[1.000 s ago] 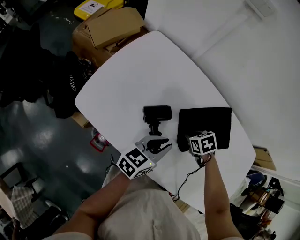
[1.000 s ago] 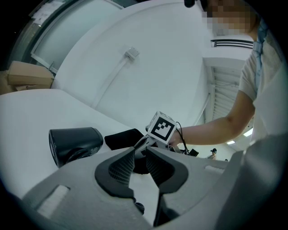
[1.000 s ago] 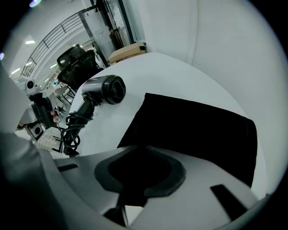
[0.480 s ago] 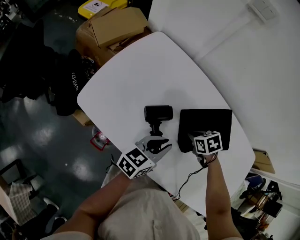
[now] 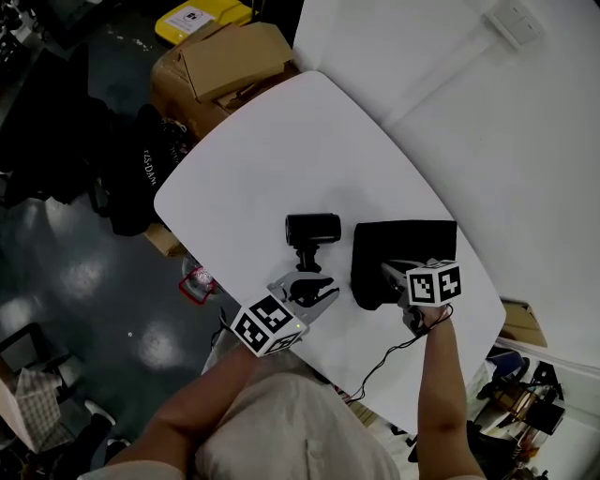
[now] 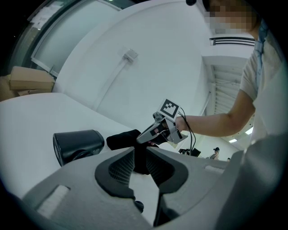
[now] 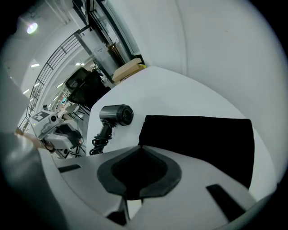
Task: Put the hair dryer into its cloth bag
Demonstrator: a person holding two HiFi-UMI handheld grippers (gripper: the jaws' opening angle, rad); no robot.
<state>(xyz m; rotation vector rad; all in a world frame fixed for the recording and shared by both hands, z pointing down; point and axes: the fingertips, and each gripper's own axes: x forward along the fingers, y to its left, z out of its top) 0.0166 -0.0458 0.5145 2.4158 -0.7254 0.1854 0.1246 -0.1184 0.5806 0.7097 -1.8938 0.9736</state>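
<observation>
The black hair dryer (image 5: 312,230) lies on the white table (image 5: 281,141), head away from me, handle and coiled cord (image 5: 309,284) toward me. My left gripper (image 5: 314,291) is shut on the handle end by the cord; the left gripper view shows a dark bar pinched between its pads (image 6: 155,166), with the dryer head (image 6: 78,144) at left. The black cloth bag (image 5: 417,246) lies right of the dryer. My right gripper (image 5: 386,272) is shut on the bag's near edge, which is raised off the table; black cloth (image 7: 202,139) fills its jaws.
Cardboard boxes (image 5: 230,56) and a yellow item (image 5: 197,14) stand beyond the table's far left edge. Dark bags (image 5: 141,169) lie on the floor at left. A thin cable (image 5: 384,352) hangs from my right gripper across the table's near edge.
My right gripper has shut on the bag's near edge and risen, lifting and bunching that edge. The left gripper and the dryer have stayed put.
</observation>
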